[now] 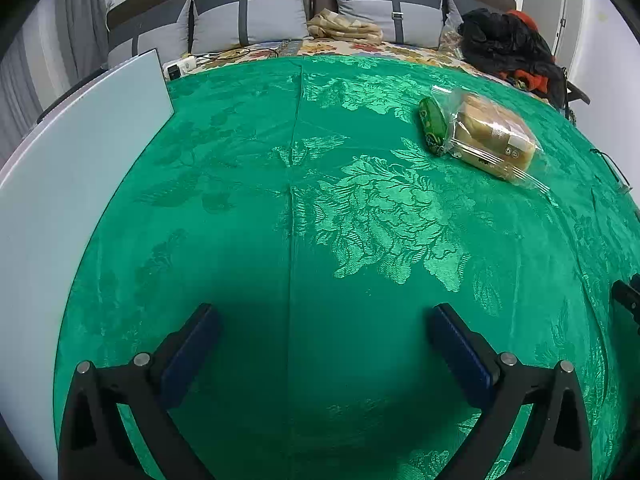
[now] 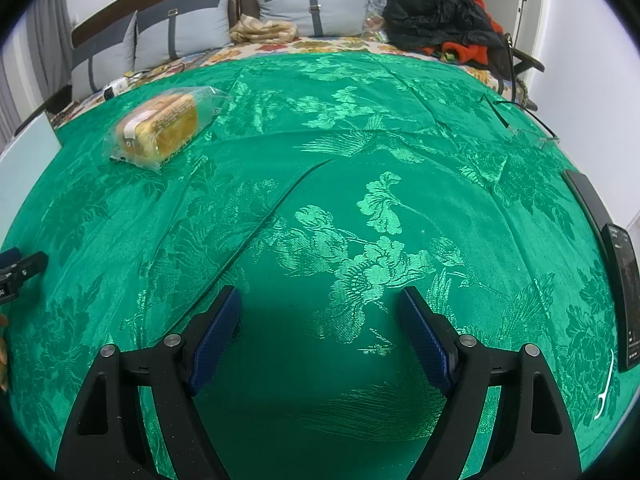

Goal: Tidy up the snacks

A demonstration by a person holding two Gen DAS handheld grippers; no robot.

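While both grippers hang tilted down over a green cloth [image 1: 248, 208], neither has anything in its grasp. At the far left of the left wrist view a pale board [image 1: 60, 168] lies on the cloth's edge, with a white power strip [image 1: 182, 66] just beyond its far corner. The left gripper [image 1: 324, 316] stands wide open, only bare cloth between its blue pads [image 1: 192, 344]. Further right, well ahead of it, a green packet [image 1: 433, 125] lies touching a clear bag of bread [image 1: 492, 136]. A heap of black and orange clothing [image 1: 508, 46] sits behind them on the bed, in front of grey pillows [image 1: 248, 16].

In the right wrist view the tip of the left gripper shows at the left edge, and the bread bag [image 2: 160, 128] rests on the cloth at the upper left, well apart from the right gripper [image 2: 320, 300]. Its jaws are spread wide and empty, over a woven flower. To the right, glasses [image 2: 520, 128] lie near the cloth's far edge, and a dark phone [image 2: 624, 296] lies at the right border with a white floss pick [image 2: 604, 384] just beside it.
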